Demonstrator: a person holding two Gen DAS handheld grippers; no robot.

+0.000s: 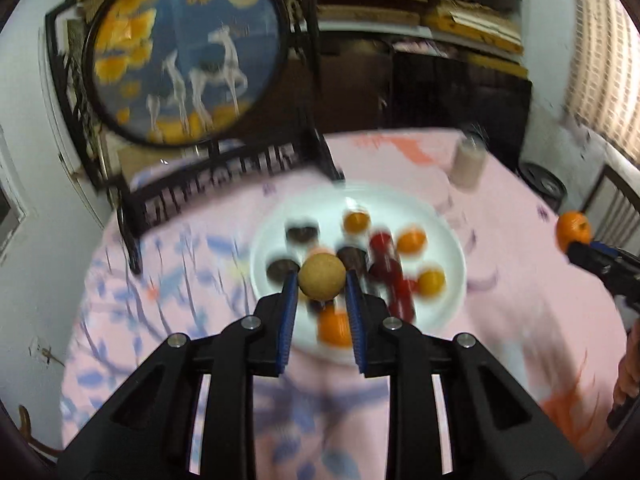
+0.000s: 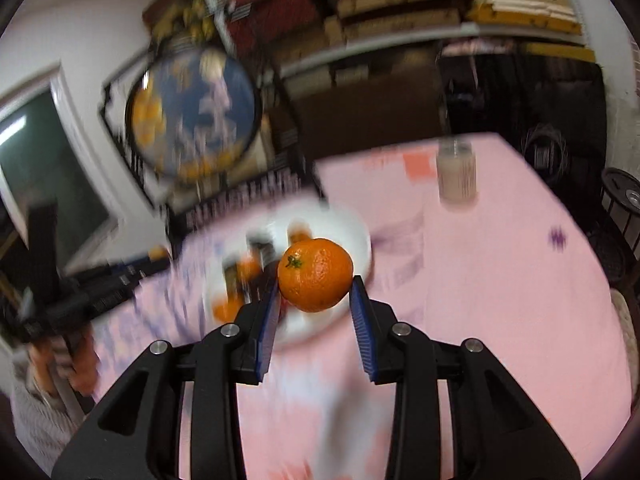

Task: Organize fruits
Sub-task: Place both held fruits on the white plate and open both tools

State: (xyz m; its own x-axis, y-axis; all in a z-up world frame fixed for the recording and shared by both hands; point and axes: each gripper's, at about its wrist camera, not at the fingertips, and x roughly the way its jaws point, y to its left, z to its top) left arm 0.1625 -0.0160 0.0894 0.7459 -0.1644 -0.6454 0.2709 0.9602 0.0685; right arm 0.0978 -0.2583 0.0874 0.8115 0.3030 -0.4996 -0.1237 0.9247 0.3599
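My left gripper (image 1: 322, 280) is shut on a small round tan fruit (image 1: 321, 277) and holds it above a white plate (image 1: 440, 236). The plate holds several small orange fruits (image 1: 411, 241), red fruits (image 1: 394, 276) and dark ones (image 1: 302, 233), all blurred. My right gripper (image 2: 316, 286) is shut on an orange mandarin (image 2: 315, 274) with a green stem, held above the near right side of the plate (image 2: 358, 240). The mandarin also shows at the right edge of the left wrist view (image 1: 574, 229).
A pink patterned cloth (image 2: 500, 280) covers the table. A pale jar (image 2: 457, 174) stands at the back right. A round blue decorative screen (image 1: 186, 48) on a dark wooden stand (image 1: 224, 176) stands behind the plate. Shelves with stacked goods (image 2: 400, 0) fill the background.
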